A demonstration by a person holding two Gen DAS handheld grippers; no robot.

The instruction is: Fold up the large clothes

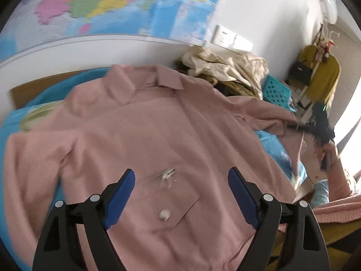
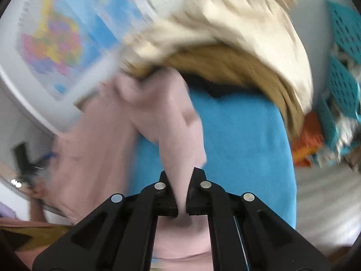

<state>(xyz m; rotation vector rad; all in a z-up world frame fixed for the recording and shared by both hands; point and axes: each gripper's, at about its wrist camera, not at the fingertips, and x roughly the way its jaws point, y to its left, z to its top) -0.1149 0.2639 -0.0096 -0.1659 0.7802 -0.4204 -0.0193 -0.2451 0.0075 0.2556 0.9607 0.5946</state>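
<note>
Pink shirt [image 1: 158, 122] lay spread front-up on a blue cover [image 1: 45, 94] over the table, collar twd the wall, chest pocket w/ a pale button nearest the left camera. One sleeve trailed off to the right side of that view. Left gripper [image 1: 181, 174] hung above the pocket area, jaws wide apart, blue pads bare, nothing btwn them. Right gripper [image 2: 181, 181] was clamped tight on a bunched fold of the same pink fabric [image 2: 180, 140], which rose from the jaws in a taut strip over the blue cover.

Containers: a teal basket [image 1: 276, 91] w/ round holes stood at the far right edge beside a heap of cream and tan clothes [image 1: 225, 65]; contents couldn't be told. In the right view more teal perforated crates [image 2: 345, 52] stood stacked by the wall, holding mixed stuff too blurred to name, an orange item [image 2: 308, 140] next to them.

Writing: a coloured map [image 1: 101, 6] hung on the wall behind; its print was too blurred to read. White wall switch plate [image 1: 222, 35] sat right of the map, no legible marks.
</note>
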